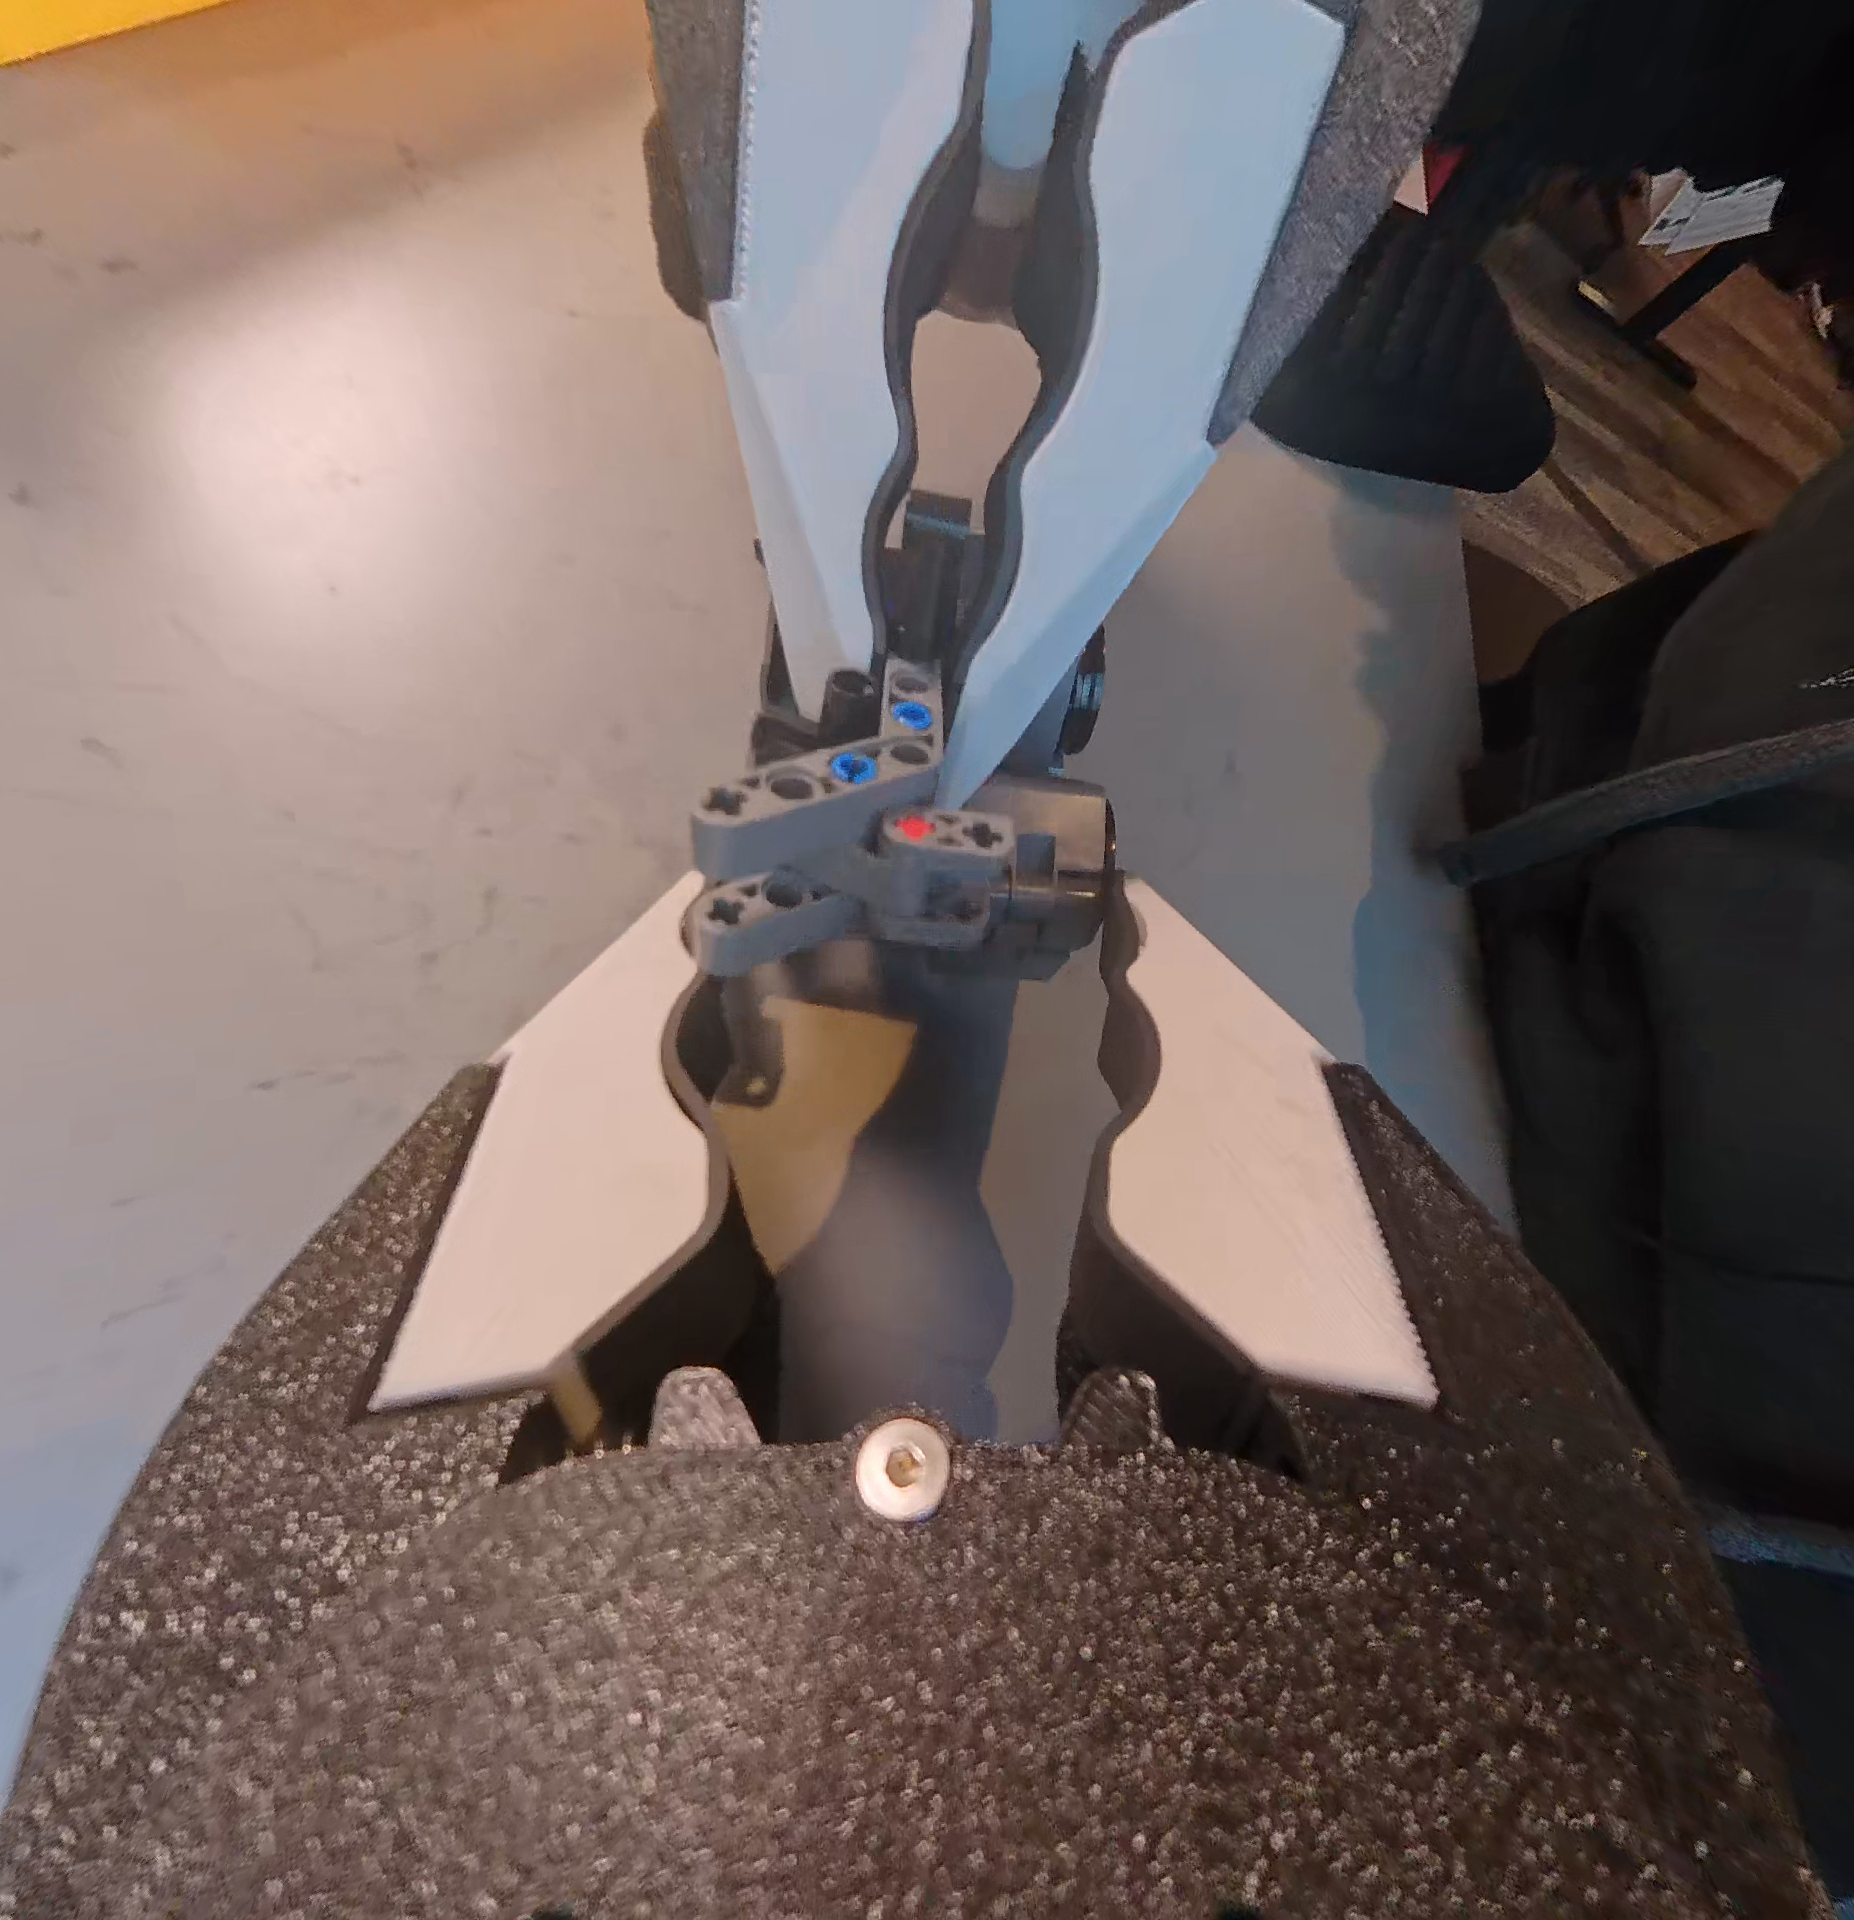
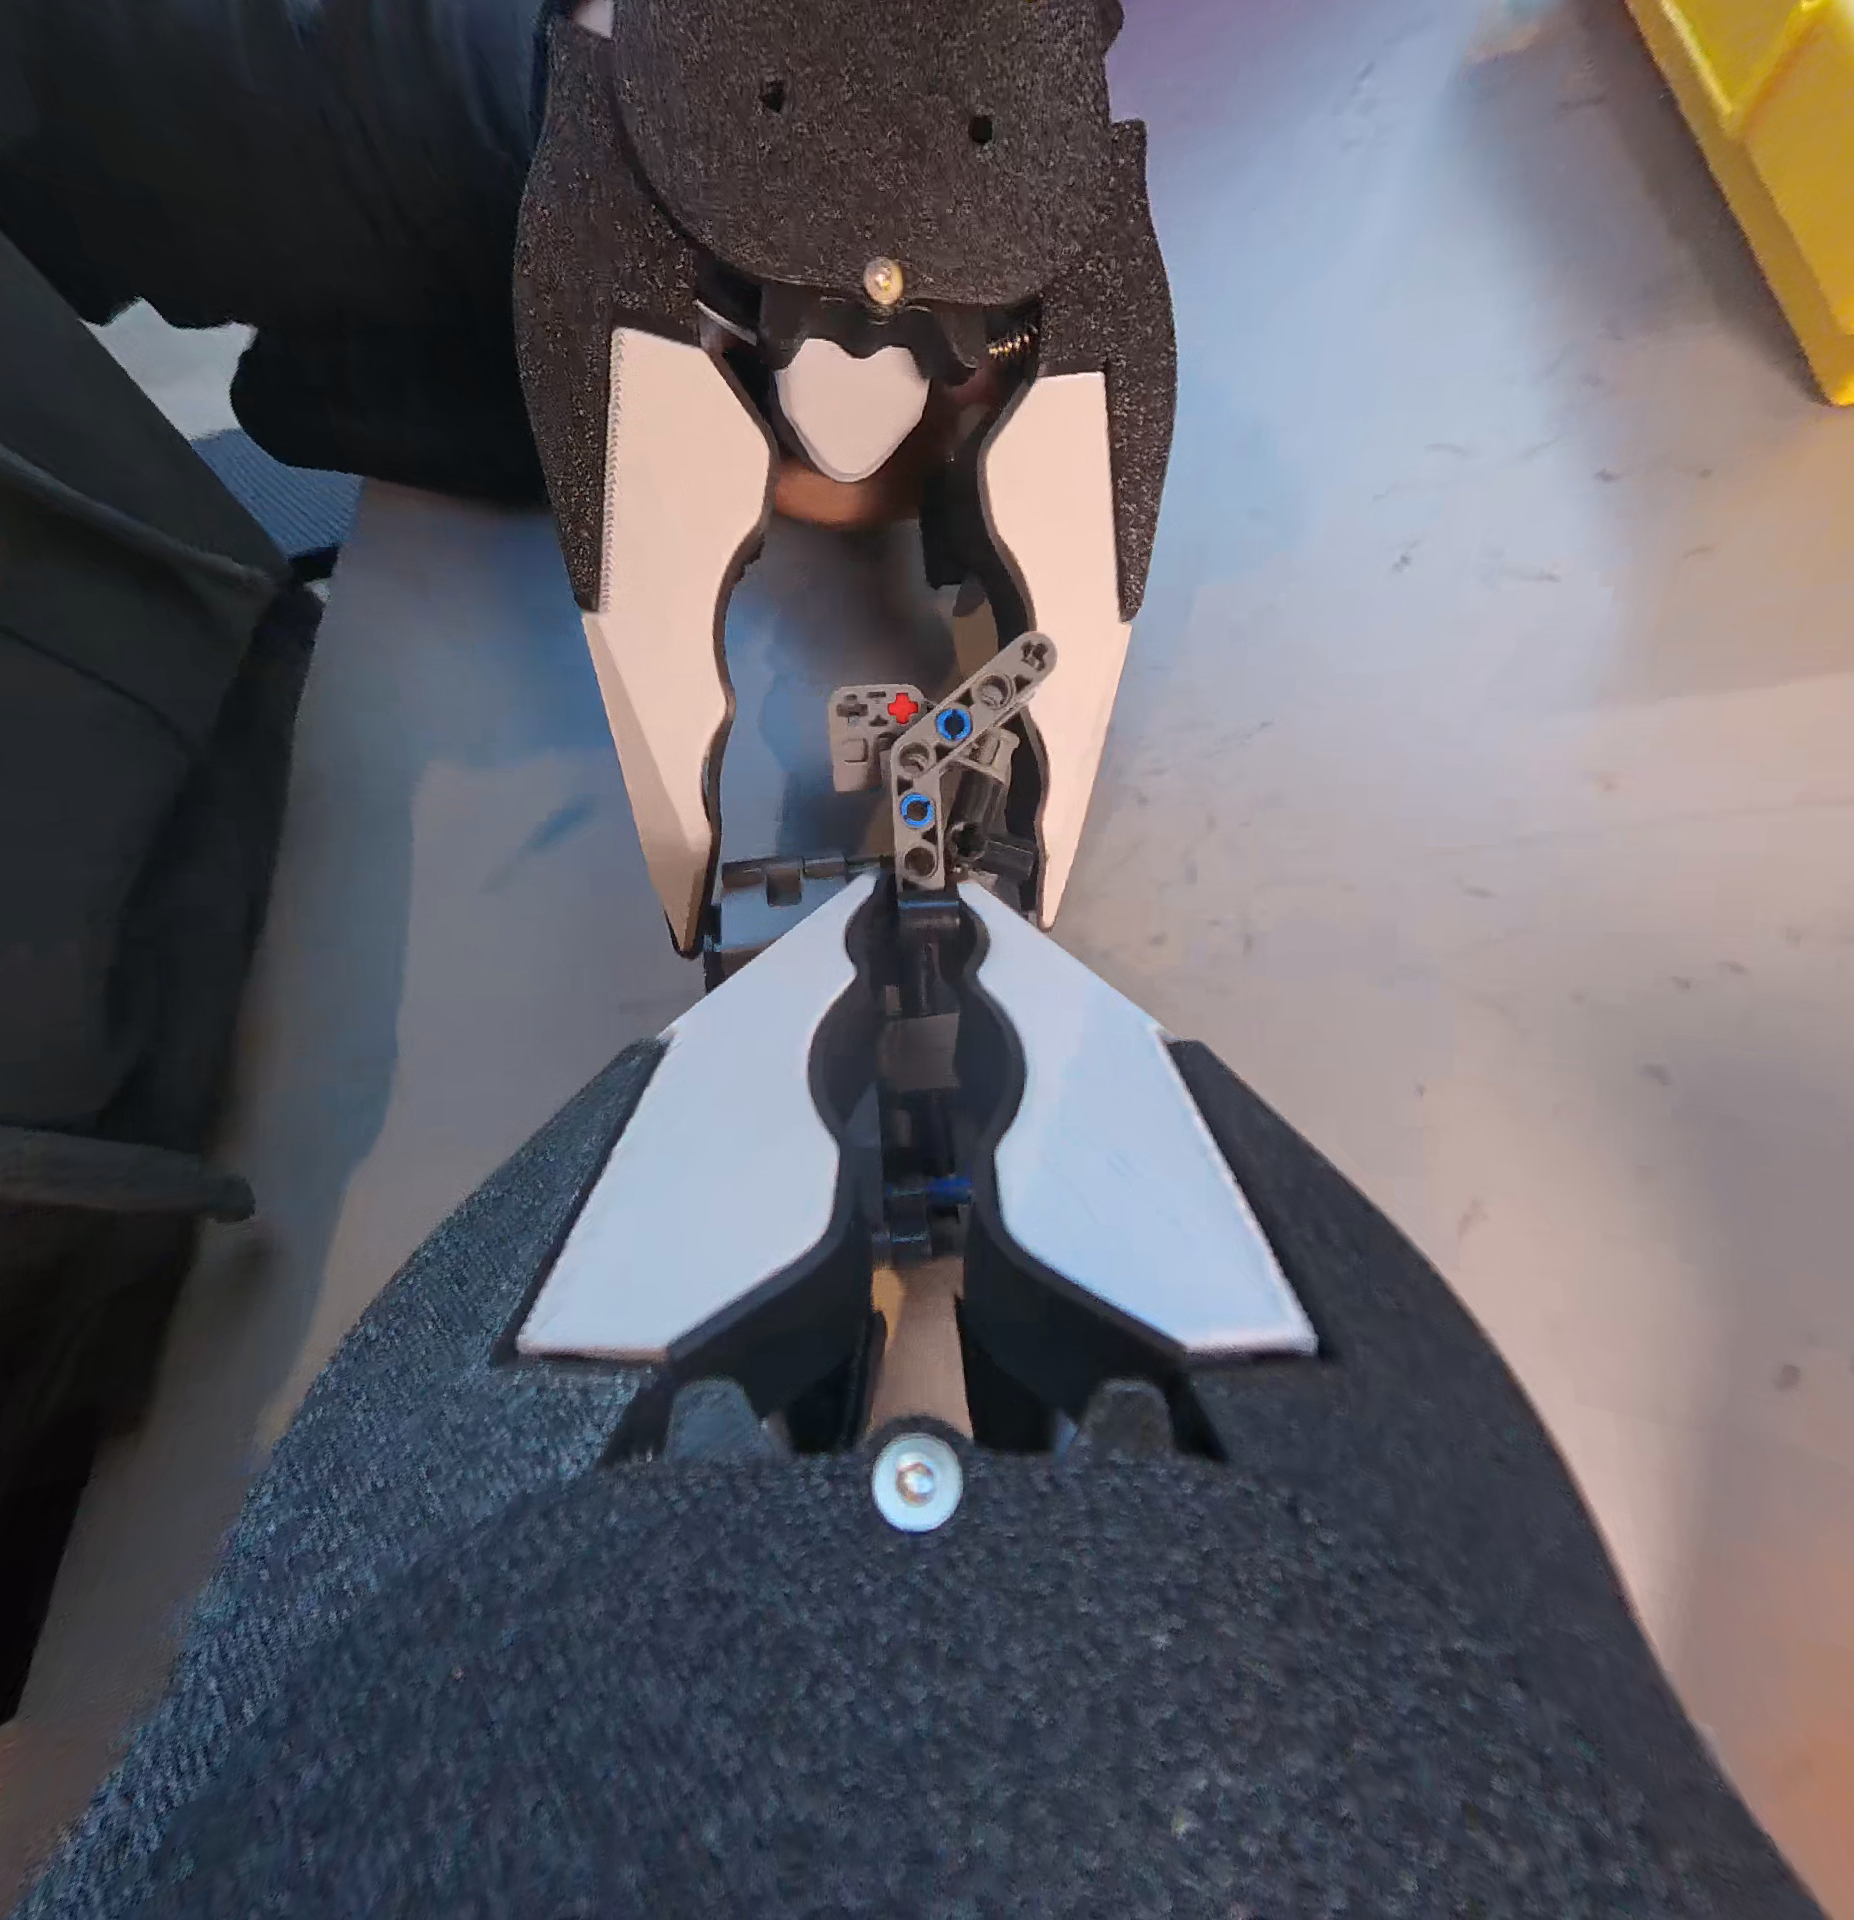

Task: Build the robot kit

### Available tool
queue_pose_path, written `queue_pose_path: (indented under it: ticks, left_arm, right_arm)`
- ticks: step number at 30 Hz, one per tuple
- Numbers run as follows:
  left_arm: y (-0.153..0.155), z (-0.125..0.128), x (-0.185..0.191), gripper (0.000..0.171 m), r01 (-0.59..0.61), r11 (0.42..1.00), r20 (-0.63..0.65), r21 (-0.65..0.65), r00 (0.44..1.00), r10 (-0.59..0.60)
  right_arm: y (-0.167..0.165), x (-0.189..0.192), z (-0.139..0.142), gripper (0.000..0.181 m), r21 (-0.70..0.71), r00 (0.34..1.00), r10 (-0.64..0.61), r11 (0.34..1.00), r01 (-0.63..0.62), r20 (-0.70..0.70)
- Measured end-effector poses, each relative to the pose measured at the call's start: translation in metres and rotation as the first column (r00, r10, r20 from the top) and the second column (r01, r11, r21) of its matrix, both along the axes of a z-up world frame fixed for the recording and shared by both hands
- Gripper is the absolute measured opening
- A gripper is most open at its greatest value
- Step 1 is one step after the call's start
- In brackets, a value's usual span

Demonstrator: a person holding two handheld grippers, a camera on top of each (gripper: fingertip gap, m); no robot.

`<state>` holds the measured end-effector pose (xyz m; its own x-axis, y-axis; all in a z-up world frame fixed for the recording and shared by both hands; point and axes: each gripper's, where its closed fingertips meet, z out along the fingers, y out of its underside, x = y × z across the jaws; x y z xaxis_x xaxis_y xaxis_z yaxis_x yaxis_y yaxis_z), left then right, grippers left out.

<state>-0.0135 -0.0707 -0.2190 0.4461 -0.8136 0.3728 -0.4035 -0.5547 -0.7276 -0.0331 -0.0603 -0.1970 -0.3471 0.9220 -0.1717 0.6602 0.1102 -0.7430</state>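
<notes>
A small building-toy assembly (image 1: 798, 800) of grey holed beams with blue pins, a red axle end and black parts hangs between my two grippers above a pale table (image 1: 279, 623). My left gripper (image 1: 907, 904) has its white fingers (image 1: 590, 1143) spread around the assembly's wide black block and grips it by the sides. My right gripper (image 1: 907, 727) comes in from the opposite side, nearly closed, pinching a narrow black part beside the bent beam. In the right wrist view, the right gripper (image 2: 918, 888) clamps just below the bent beam (image 2: 918, 790), and the left gripper (image 2: 866, 925) faces it.
A yellow bin (image 2: 1785, 156) stands at the table's far right; its corner also shows in the left wrist view (image 1: 29, 26). Dark bags or a chair (image 1: 1681, 1039) sit off the table edge. A person's dark sleeve (image 2: 331, 208) lies behind the left gripper. The floor (image 1: 1681, 416) is wooden. Both grippers' tips are close together, under 4 cm apart.
</notes>
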Motion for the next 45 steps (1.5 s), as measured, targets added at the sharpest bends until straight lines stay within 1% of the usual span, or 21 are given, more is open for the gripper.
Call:
queue_pose_path:
  ticks: [3, 6, 8, 10, 12, 14, 18, 23, 26, 29, 33, 34, 36, 37, 38, 39, 40, 41, 42, 43, 45]
  left_arm:
    - [-0.004, 0.000, 0.003, 0.070, 0.018, 1.000, -0.001, -0.002, 1.000, -0.018]
    - [-0.002, 0.002, 0.003, 0.071, 0.002, 1.000, 0.017, -0.012, 1.000, -0.002]
    - [-0.002, 0.003, 0.003, 0.071, 0.003, 1.000, 0.021, -0.013, 1.000, -0.002]
    - [-0.002, 0.002, 0.003, 0.070, 0.009, 1.000, 0.013, -0.014, 1.000, -0.008]
    - [-0.002, 0.001, 0.002, 0.070, 0.008, 1.000, 0.009, -0.014, 1.000, -0.008]
    - [-0.004, 0.001, 0.003, 0.070, 0.019, 1.000, -0.001, -0.006, 1.000, -0.019]
    - [0.001, 0.004, -0.001, 0.070, -0.014, 1.000, 0.013, -0.009, 1.000, 0.014]
    - [-0.001, 0.002, 0.002, 0.069, -0.007, 1.000, -0.004, -0.010, 1.000, 0.007]
    - [0.001, 0.004, 0.000, 0.070, -0.025, 1.000, 0.004, -0.007, 1.000, 0.025]
    - [0.002, 0.006, -0.002, 0.070, -0.028, 0.999, 0.020, -0.018, 0.999, 0.029]
    - [0.001, 0.006, -0.002, 0.069, -0.018, 1.000, 0.014, -0.023, 1.000, 0.019]
    - [0.000, 0.006, -0.002, 0.069, -0.020, 1.000, 0.018, -0.022, 1.000, 0.021]
    - [0.002, 0.009, 0.000, 0.070, -0.026, 1.000, 0.027, -0.012, 0.999, 0.026]
    - [-0.001, 0.014, 0.001, 0.069, -0.011, 1.000, 0.055, -0.016, 0.998, 0.012]
    - [-0.003, 0.016, 0.002, 0.069, -0.002, 1.000, 0.051, -0.004, 0.999, 0.002]
    - [-0.007, 0.015, 0.005, 0.069, 0.017, 1.000, 0.049, -0.009, 0.999, -0.017]
    - [-0.011, 0.014, 0.008, 0.069, 0.034, 0.999, 0.046, -0.023, 0.998, -0.033]
    - [-0.012, 0.015, 0.011, 0.070, 0.044, 0.999, 0.056, -0.011, 0.998, -0.043]
    - [-0.012, 0.016, 0.013, 0.070, 0.052, 0.999, 0.058, -0.001, 0.997, -0.052]
    - [-0.013, 0.017, 0.014, 0.070, 0.065, 0.998, 0.047, 0.012, 0.997, -0.066]
    - [-0.012, 0.014, 0.012, 0.070, 0.056, 0.998, 0.032, 0.026, 0.998, -0.057]
  right_arm:
    - [-0.007, -0.001, 0.001, 0.006, 0.099, 0.999, 0.049, 0.994, -0.050, 0.013]
    - [-0.001, 0.002, 0.002, 0.006, -0.054, 1.000, 0.004, 0.999, -0.004, -0.007]
    - [0.000, 0.004, 0.001, 0.006, -0.088, 1.000, -0.009, 0.996, 0.007, -0.020]
    - [-0.002, 0.002, 0.001, 0.006, -0.045, 1.000, 0.000, 0.999, -0.001, -0.017]
    - [-0.004, -0.001, 0.001, 0.006, 0.075, 0.999, 0.040, 0.996, -0.039, -0.008]
    - [-0.006, 0.000, 0.001, 0.006, 0.064, 0.998, 0.058, 0.996, -0.057, -0.018]
    - [0.002, 0.006, 0.001, 0.006, -0.027, 0.999, -0.007, 1.000, 0.006, -0.043]
    - [-0.006, -0.006, 0.002, 0.006, 0.134, 0.999, 0.039, 0.990, -0.037, -0.013]
    - [0.002, -0.001, 0.003, 0.007, 0.011, 0.999, -0.006, 1.000, 0.006, -0.036]
    - [0.005, 0.004, 0.002, 0.006, -0.039, 0.998, -0.043, 0.998, 0.041, -0.043]
    - [0.001, -0.004, 0.003, 0.006, 0.089, 0.999, -0.006, 0.996, 0.011, -0.051]
    - [0.001, -0.004, 0.004, 0.006, 0.075, 0.998, -0.002, 0.997, 0.006, -0.059]
    - [0.013, -0.003, 0.003, 0.005, 0.009, 0.996, -0.051, 0.999, 0.052, -0.070]
    - [0.037, 0.004, -0.014, 0.009, 0.102, 0.996, -0.083, 0.991, 0.084, -0.012]
    - [0.038, 0.005, -0.010, 0.007, 0.006, 0.992, -0.125, 0.992, 0.125, -0.028]
    - [0.026, 0.004, -0.007, 0.006, 0.012, 0.996, -0.088, 0.996, 0.088, -0.026]
    - [0.019, 0.002, -0.002, 0.008, 0.136, 0.998, -0.038, 0.990, 0.044, -0.051]
    - [0.013, -0.004, 0.017, 0.007, 0.096, 0.993, -0.042, 0.994, 0.053, -0.113]
    - [0.020, -0.009, 0.029, 0.006, 0.083, 0.988, -0.079, 0.992, 0.091, -0.136]
    - [0.031, -0.009, 0.029, 0.006, 0.148, 0.987, -0.091, 0.983, 0.110, -0.133]
    - [0.034, -0.009, 0.035, 0.007, 0.109, 0.982, -0.109, 0.986, 0.126, -0.153]
